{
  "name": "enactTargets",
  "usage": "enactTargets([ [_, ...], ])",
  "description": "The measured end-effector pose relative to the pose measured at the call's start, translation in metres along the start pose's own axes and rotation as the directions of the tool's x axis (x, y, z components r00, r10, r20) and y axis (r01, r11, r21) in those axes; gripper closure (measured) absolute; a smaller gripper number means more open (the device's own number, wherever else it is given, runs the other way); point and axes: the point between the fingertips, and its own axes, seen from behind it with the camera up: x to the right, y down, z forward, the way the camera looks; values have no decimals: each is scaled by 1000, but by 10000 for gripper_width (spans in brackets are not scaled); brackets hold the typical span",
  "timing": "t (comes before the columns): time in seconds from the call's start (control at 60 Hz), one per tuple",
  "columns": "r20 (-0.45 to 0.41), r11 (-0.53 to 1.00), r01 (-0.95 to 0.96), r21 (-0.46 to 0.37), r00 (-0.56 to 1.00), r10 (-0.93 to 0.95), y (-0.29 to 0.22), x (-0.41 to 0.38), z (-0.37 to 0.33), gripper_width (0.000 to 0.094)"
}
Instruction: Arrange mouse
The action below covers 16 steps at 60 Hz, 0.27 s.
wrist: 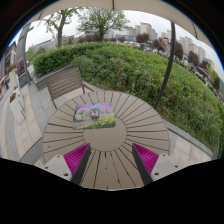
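A round table [130,120] of wooden slats fills the near ground. On it, beyond my fingers and a little to their left, lies a rectangular mouse mat [96,114] with a colourful print. A small dark shape [84,115] sits on the mat's left part; I cannot tell whether it is the mouse. My gripper [112,160] hovers over the table's near side. It is open, with the magenta pads [77,157] wide apart and only bare slats between them.
A wooden bench [65,82] stands just beyond the table on the paving. A thin tree trunk [165,65] rises to the right out of thick green ground cover [150,70]. More wooden seating [12,100] stands at the left.
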Motion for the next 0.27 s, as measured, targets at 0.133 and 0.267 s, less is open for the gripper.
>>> enactTargets([
  [0.133,-4,1000,-8,-26,1000,8,22,17,-4,86],
  [0.267,7,1000,-8,-28,1000,8,27,29,-4,84],
])
